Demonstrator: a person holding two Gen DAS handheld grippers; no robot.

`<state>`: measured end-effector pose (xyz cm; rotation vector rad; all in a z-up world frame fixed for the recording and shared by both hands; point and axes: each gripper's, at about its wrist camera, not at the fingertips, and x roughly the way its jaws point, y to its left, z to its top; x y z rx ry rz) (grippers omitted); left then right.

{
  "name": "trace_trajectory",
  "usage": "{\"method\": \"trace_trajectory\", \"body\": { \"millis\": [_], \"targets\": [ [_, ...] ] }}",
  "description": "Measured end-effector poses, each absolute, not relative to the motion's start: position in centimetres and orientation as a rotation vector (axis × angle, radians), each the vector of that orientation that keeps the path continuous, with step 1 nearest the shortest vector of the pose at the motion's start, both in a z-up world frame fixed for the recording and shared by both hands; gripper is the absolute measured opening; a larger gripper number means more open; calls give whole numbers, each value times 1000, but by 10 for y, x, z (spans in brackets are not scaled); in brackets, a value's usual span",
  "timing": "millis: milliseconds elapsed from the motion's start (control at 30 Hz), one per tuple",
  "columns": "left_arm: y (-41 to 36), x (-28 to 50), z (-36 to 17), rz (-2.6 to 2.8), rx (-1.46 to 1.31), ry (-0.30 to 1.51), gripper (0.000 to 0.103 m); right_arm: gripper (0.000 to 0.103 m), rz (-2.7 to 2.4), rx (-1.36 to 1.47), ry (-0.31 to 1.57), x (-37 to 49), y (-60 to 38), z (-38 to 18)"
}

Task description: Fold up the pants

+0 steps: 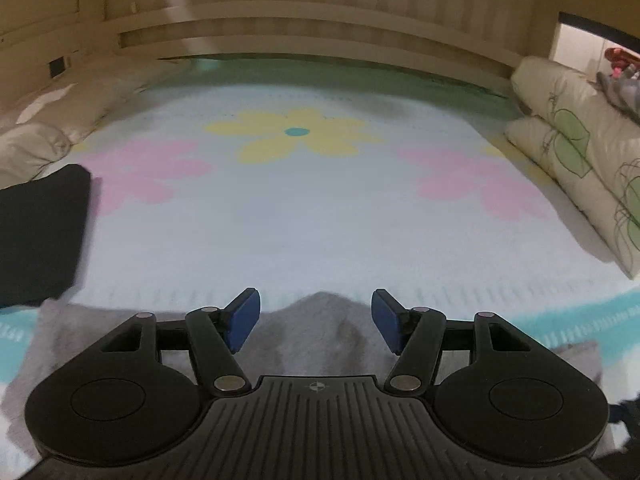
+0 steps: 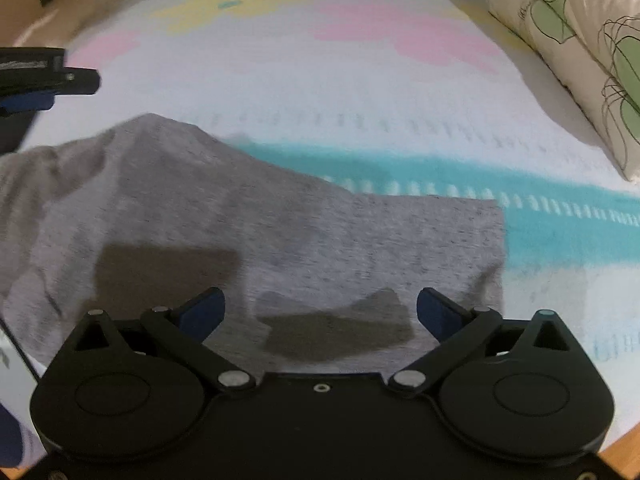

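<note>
Two grippers, left [image 1: 316, 322] and right [image 2: 321, 314], both spread wide and empty above grey pants [image 2: 248, 216] lying loosely bunched on the flowered blanket [image 1: 320, 220]; folding apparently at an early stage, most folds remaining.

Pale wooden headboard [image 1: 320, 20] behind a flowered bedspread [image 1: 320, 208] — cream pillows [image 1: 572, 148] stacked alongside.

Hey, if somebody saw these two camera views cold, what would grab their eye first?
Probably the grey pants, spread in a rumpled heap across the near part of the bed, right under both open tools, left tool and right tool. Next, the pale flowered blanket beneath them, with its big yellow flower farther back, and the leaf-print pillows stacked along the right edge.
</note>
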<state>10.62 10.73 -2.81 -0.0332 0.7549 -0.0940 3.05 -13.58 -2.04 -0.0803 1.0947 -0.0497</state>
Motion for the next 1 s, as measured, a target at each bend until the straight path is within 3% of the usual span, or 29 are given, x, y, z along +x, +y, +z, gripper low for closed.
{"method": "trace_trajectory", "body": {
  "millis": [200, 567, 667, 733, 1000],
  "targets": [
    [154, 64, -36, -21, -142, 774, 60, 102, -26, -97, 1191, 33, -124, -47],
    [277, 24, -44, 224, -444, 810, 61, 102, -93, -78, 1117, 29, -121, -57],
    [292, 19, -56, 224, -533, 837, 64, 102, -107, -73, 1119, 34, -120, -62],
    [298, 19, -67, 207, -606, 869, 72, 102, -121, -67, 1121, 35, -120, -63],
    [310, 24, -99, 228, -768, 906, 73, 102, -135, -61, 1116, 24, -112, -50]
  ]
}}
